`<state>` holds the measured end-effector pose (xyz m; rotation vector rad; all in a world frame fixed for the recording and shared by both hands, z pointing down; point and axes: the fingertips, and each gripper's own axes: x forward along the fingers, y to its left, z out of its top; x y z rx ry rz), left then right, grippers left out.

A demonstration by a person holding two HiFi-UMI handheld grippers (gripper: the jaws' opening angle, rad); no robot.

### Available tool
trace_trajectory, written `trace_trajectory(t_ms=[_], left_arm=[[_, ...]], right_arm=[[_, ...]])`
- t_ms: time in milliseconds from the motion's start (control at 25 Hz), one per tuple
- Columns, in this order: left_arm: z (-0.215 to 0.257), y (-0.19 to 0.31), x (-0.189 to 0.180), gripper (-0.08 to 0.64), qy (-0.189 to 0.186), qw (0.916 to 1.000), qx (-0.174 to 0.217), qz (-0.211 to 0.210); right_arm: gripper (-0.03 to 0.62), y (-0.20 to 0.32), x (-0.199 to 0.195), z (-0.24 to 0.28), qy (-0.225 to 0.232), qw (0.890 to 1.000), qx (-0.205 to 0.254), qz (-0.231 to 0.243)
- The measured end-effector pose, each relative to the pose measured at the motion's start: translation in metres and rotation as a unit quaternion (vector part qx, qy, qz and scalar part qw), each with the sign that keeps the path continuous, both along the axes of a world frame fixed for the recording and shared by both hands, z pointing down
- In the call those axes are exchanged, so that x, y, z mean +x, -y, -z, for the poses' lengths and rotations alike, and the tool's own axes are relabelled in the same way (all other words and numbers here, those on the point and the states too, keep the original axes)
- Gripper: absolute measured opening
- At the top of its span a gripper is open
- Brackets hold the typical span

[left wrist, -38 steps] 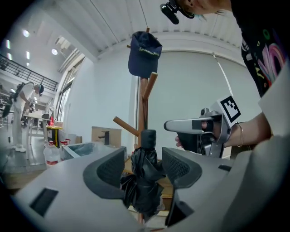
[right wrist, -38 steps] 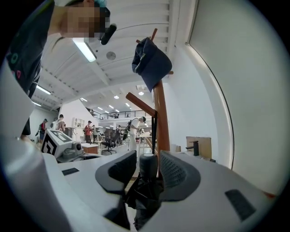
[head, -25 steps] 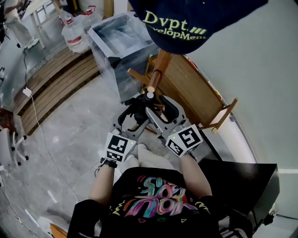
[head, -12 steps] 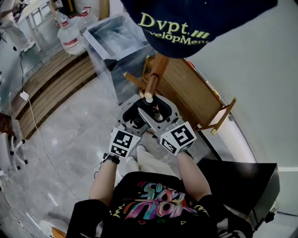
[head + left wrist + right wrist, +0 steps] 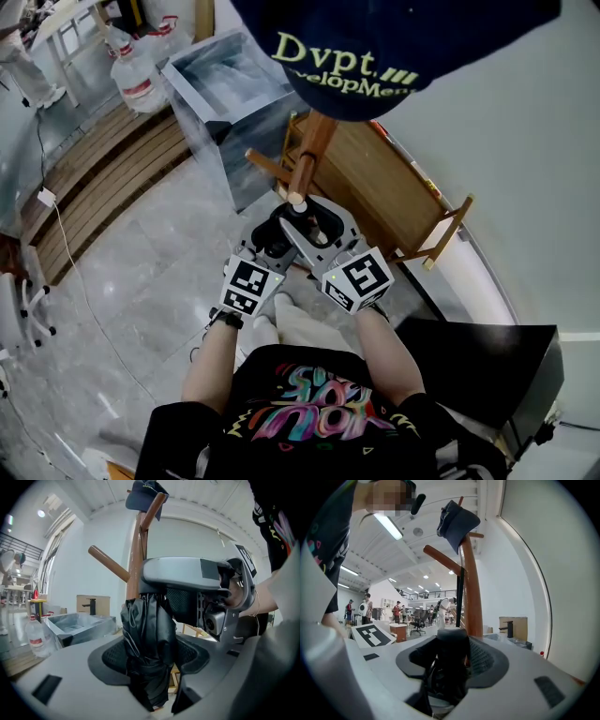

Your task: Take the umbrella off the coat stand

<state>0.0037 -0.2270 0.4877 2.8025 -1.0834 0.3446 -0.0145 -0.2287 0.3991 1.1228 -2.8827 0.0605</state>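
Low in its own view, the left hand-held gripper [image 5: 150,665] is clenched on the folded black umbrella [image 5: 147,630], its jaws having just been closing on the fabric. The right hand-held gripper [image 5: 450,670] has likewise just been closing and grasps the umbrella handle [image 5: 452,644]. Just behind the umbrella rises the wooden coat stand [image 5: 309,155], at mid-frame in the head view. A navy cap [image 5: 375,37] tops it at the upper edge.

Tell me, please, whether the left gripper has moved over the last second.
Yes. In the head view the left gripper has edged closer to the coat stand; its jaws have just been closing on the umbrella between them.
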Motion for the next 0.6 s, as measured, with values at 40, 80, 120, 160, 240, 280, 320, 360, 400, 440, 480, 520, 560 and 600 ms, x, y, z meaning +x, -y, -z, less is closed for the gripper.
trace_trajectory(t_ms=[40, 80, 120, 160, 240, 280, 320, 360, 400, 440, 480, 520, 560, 600], left_arm=[[0.001, 0.000, -0.001, 0.267, 0.002, 1.0000, 0.002, 0.001], [0.001, 0.000, -0.001, 0.261, 0.004, 1.0000, 0.004, 0.003], [0.002, 0.000, -0.002, 0.256, 0.006, 1.0000, 0.005, 0.004], [0.003, 0.000, -0.002, 0.253, 0.007, 0.9999, 0.006, 0.005], [0.004, 0.000, -0.003, 0.249, 0.008, 0.9999, 0.007, 0.006], [0.005, 0.000, -0.003, 0.247, 0.008, 0.9999, 0.008, 0.006], [0.005, 0.000, -0.003, 0.245, 0.008, 0.9999, 0.008, 0.006], [0.006, 0.000, -0.003, 0.245, 0.008, 0.9999, 0.009, 0.006], [0.007, 0.000, -0.004, 0.244, 0.008, 0.9999, 0.010, 0.006], [0.008, -0.001, -0.004, 0.244, 0.008, 0.9999, 0.011, 0.006], [0.009, -0.001, -0.004, 0.242, 0.008, 0.9999, 0.011, 0.006], [0.010, -0.001, -0.004, 0.242, 0.007, 0.9999, 0.012, 0.005], [0.012, -0.001, -0.004, 0.242, 0.007, 0.9999, 0.013, 0.005], [0.013, -0.002, -0.004, 0.241, 0.007, 0.9999, 0.014, 0.004]], right_arm=[[0.209, 0.000, 0.000, 0.000, 0.001, 1.000, 0.001, 0.001], [0.209, 0.000, 0.000, 0.001, 0.002, 1.000, 0.002, 0.002], [0.209, -0.001, -0.001, 0.001, 0.002, 1.000, 0.002, 0.004], [0.209, -0.001, -0.001, 0.001, 0.003, 1.000, 0.003, 0.005], [0.209, 0.000, -0.001, 0.003, 0.006, 1.000, 0.002, 0.004], [0.209, 0.000, 0.000, 0.004, 0.008, 1.000, 0.000, 0.003], [0.209, 0.000, 0.000, 0.005, 0.010, 1.000, -0.001, 0.001], [0.209, 0.000, -0.001, 0.006, 0.011, 1.000, -0.001, 0.001], [0.209, 0.000, -0.001, 0.007, 0.012, 1.000, -0.001, 0.001], [0.209, 0.000, -0.001, 0.007, 0.013, 1.000, 0.000, 0.002], [0.209, -0.001, -0.001, 0.008, 0.014, 1.000, 0.002, 0.003], [0.209, -0.001, -0.001, 0.010, 0.015, 1.000, 0.003, 0.004], [0.209, -0.002, -0.001, 0.011, 0.016, 1.000, 0.004, 0.004], [0.209, -0.002, -0.001, 0.012, 0.017, 1.000, 0.005, 0.004]])
